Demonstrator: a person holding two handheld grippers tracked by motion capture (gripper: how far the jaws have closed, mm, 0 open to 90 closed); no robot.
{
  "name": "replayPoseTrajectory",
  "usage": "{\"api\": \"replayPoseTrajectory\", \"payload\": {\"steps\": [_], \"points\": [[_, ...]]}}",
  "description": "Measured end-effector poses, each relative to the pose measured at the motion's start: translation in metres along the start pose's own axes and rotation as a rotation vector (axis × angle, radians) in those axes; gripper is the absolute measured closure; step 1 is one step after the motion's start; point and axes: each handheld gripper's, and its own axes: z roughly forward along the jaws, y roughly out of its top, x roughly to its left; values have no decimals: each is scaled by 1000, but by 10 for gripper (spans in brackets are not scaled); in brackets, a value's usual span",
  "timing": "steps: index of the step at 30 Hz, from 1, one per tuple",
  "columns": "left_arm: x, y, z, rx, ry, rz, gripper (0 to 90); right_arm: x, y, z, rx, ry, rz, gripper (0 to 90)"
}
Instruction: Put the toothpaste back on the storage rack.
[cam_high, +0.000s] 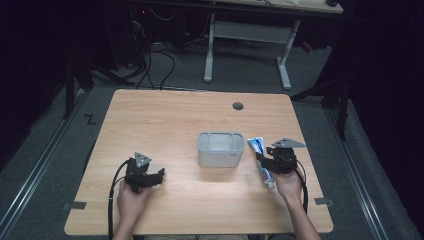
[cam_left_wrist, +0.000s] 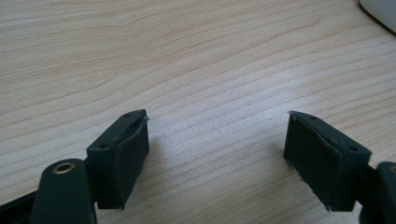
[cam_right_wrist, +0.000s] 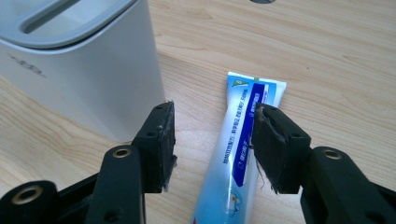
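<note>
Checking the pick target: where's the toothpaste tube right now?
In the high view the toothpaste tube lies flat on the table, right of the grey holder, under the open right gripper.

In your right gripper view, the toothpaste tube (cam_right_wrist: 238, 154) runs off the bottom edge, so its cap end is cut off, and the print on it is too small to read. The white container (cam_right_wrist: 88, 70) is cropped at the top and left edges.
</note>
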Motion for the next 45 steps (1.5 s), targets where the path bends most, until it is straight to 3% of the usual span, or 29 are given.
{"api": "replayPoseTrajectory", "payload": {"steps": [10, 23, 31, 35, 45], "points": [[0, 0, 0, 0, 0, 0, 226, -13, 4, 26, 126, -20, 47, 448], [0, 0, 0, 0, 0, 0, 227, -20, 3, 44, 196, -44, 55, 445], [0, 0, 0, -1, 2, 0, 227, -15, 18, 55, 248, -49, 26, 444], [0, 0, 0, 0, 1, 0, 227, -15, 22, 61, 256, -53, 31, 446], [0, 0, 0, 0, 0, 0, 227, -19, 28, 75, 332, -96, 53, 444]]}}
